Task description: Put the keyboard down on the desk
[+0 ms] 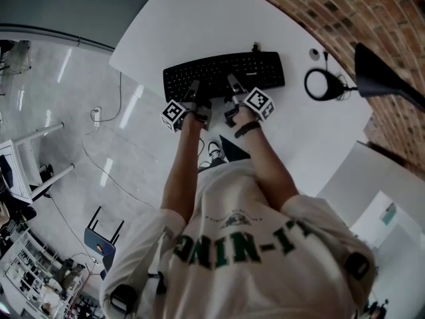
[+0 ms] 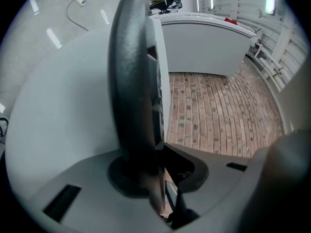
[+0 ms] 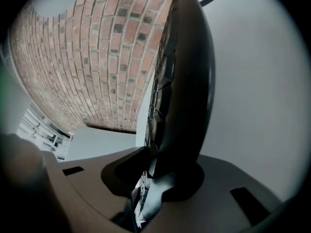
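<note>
A black keyboard [image 1: 226, 72] lies level over the white desk [image 1: 199, 18], long side towards me. Whether it touches the desktop I cannot tell. My left gripper [image 1: 194, 88] is shut on the keyboard's near edge left of the middle, and my right gripper [image 1: 234, 85] is shut on the same edge a little further right. In the left gripper view the keyboard [image 2: 131, 81] runs edge-on out of the left gripper [image 2: 158, 178], pinched between its jaws. The right gripper view shows the keyboard [image 3: 187, 81] the same way, clamped in the right gripper [image 3: 155, 178], keys facing the brick wall.
A black desk lamp [image 1: 382, 75] with a ring-shaped base [image 1: 323, 84] stands on the desk right of the keyboard, and a small white round thing [image 1: 315, 54] lies near it. A brick wall [image 1: 345, 12] runs behind the desk. A short cable stub [image 1: 255, 46] leaves the keyboard's far edge.
</note>
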`<state>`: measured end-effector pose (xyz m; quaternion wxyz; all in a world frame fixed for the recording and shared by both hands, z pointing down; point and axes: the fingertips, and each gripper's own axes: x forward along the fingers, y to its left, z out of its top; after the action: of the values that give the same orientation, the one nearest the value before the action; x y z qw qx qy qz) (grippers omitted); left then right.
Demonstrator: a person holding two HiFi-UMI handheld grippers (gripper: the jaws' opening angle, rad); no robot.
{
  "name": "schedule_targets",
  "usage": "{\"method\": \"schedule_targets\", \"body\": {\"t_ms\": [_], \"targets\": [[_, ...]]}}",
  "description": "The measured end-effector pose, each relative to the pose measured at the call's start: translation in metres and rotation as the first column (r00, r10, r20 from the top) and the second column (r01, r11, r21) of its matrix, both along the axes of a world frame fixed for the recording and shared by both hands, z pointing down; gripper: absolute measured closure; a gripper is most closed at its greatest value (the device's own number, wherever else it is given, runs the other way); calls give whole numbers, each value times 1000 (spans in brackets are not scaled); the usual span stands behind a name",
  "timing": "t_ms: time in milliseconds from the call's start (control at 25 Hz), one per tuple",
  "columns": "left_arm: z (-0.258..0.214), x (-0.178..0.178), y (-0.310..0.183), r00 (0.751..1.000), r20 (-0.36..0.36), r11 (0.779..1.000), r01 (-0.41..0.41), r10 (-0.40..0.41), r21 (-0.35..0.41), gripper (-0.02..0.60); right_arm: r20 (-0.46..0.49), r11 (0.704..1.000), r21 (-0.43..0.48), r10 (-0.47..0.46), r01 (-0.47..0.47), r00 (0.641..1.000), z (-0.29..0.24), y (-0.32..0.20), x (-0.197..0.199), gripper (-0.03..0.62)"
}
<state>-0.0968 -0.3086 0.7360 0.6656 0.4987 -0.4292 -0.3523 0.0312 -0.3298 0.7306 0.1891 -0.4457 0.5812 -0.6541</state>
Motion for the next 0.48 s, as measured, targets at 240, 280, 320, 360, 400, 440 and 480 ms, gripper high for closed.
{"method": "schedule_targets", "body": {"t_ms": [240,280,320,360,400,440,480], "targets": [[4,-1,1,999,22,999,-37,38,-11,506,31,999,-25,37,-36,999,5,8,0,516],[5,0,1,999,25,999,-42,42,-12,506,33,999,-22,41,-41,999,6,8,0,516],[6,0,1,999,27,999,-46,46,-12,506,36,999,-21,44,-44,998,6,8,1,516],[6,0,0,998,27,999,-48,48,-13,506,38,999,-23,47,-46,998,8,8,1,513],[6,0,0,998,26,999,-48,48,-15,506,38,998,-28,49,-47,998,9,8,1,513],[7,0,0,999,23,999,-48,48,-18,506,37,998,-31,50,-49,998,10,8,1,510],[7,0,0,999,20,999,-49,49,-22,505,37,998,-33,52,-51,998,11,8,2,508]]}}
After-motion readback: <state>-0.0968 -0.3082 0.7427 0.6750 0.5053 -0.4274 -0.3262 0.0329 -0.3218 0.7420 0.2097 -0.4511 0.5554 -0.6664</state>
